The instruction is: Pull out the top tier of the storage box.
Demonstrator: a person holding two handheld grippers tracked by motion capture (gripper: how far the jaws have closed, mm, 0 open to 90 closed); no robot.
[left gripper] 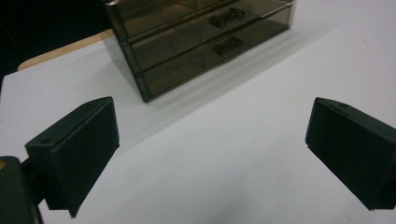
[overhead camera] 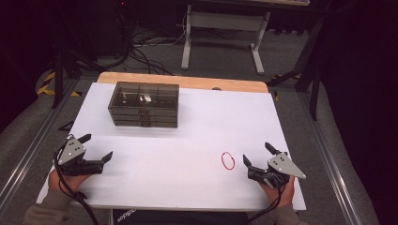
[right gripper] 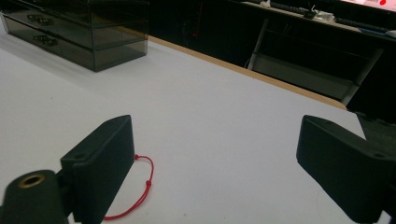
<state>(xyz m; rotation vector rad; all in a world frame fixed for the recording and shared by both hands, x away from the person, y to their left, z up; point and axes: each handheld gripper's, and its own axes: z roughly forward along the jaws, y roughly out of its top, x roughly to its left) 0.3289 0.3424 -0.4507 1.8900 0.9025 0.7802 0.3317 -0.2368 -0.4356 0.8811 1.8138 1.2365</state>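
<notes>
Red cord loop [overhead camera: 228,161] lies flat, well apart from the smoky drawer box [overhead camera: 144,104]; we see right gripper [overhead camera: 255,154] just beside it, left gripper [overhead camera: 96,146] farther off, both released, jaws empty.

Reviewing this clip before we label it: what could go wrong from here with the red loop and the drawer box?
1. The red string loop lies flat and thin on the white table; the open right gripper may scrape past it.
2. The drawer box has small pulls and stands loose, so the open left gripper could push it away.
</notes>
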